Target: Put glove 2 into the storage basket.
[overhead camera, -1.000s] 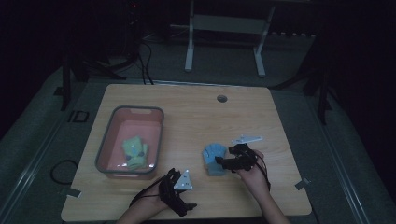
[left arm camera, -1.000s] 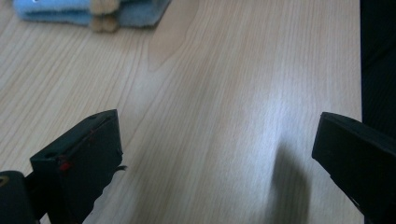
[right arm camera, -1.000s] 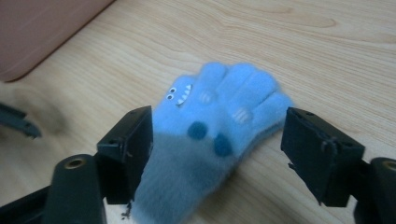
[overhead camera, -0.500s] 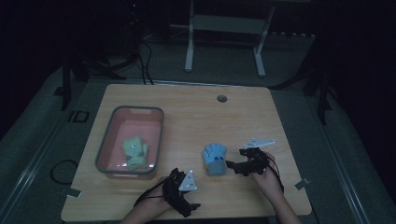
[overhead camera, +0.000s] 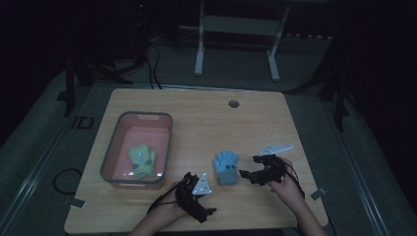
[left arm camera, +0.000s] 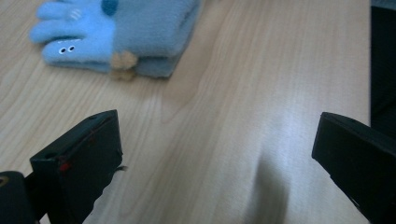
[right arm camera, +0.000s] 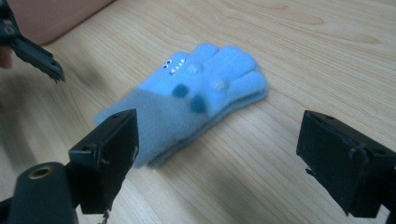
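Wooden table (overhead camera: 206,123), blue glove (overhead camera: 226,166) between both spread tongs, untouched

Room dim; far side mostly in darkness. Light wooden table (overhead camera: 206,123), rounded corners, with a round cable hole (overhead camera: 234,103) near its far edge. Grey carpeted floor (overhead camera: 44,162) surrounds it. White metal frame legs (overhead camera: 199,49) stand beyond the table, possibly another desk. Dark stand legs (overhead camera: 69,88) at left, another (overhead camera: 339,98) at right. Black cables (overhead camera: 152,64) trail across the floor; a loop (overhead camera: 66,181) lies at left.
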A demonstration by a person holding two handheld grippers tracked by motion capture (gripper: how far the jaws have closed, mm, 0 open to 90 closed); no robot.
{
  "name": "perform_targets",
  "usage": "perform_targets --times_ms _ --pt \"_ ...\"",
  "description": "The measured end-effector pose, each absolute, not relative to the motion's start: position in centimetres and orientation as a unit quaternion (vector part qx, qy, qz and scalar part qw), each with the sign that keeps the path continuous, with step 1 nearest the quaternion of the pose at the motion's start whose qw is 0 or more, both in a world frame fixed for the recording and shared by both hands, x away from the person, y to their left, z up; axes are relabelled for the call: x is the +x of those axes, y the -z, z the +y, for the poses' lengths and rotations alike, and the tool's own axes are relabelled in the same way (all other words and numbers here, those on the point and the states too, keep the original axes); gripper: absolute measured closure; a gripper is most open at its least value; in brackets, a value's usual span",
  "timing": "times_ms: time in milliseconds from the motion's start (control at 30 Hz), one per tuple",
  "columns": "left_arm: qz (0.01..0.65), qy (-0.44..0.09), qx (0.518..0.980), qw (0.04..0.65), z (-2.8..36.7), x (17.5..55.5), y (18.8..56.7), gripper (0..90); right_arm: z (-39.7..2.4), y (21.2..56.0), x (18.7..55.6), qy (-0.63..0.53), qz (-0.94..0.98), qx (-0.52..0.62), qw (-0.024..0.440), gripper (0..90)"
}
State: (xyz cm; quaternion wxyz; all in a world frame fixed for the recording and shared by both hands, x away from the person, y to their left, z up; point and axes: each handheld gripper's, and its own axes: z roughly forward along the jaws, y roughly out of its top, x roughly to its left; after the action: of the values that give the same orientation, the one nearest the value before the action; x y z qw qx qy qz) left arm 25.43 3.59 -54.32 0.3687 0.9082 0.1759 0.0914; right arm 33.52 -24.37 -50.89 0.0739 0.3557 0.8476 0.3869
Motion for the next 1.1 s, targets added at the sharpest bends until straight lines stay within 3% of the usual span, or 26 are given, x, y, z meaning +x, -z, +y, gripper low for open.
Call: perform_targets --times_ms 267,500,633,1100 --pt "0.162 -0.104 0.912 0.363 2.6 26.3 53.9 2.0 -24.5 50.7 33.8 -0.397 0.843 0.354 0.080 14.0" --pt "0.145 -0.119 0.913 0.363 1.9 27.1 52.9 2.0 -24.8 50.7 34.3 -0.403 0.842 0.347 0.084 23.6" --pt "0.135 -0.128 0.914 0.360 1.4 27.6 52.6 4.8 -24.7 50.5 34.8 -0.408 0.840 0.348 0.082 28.7" --pt "0.088 -0.153 0.918 0.356 -1.2 29.3 52.1 15.7 -23.2 50.6 37.5 -0.400 0.839 0.361 0.078 33.7"
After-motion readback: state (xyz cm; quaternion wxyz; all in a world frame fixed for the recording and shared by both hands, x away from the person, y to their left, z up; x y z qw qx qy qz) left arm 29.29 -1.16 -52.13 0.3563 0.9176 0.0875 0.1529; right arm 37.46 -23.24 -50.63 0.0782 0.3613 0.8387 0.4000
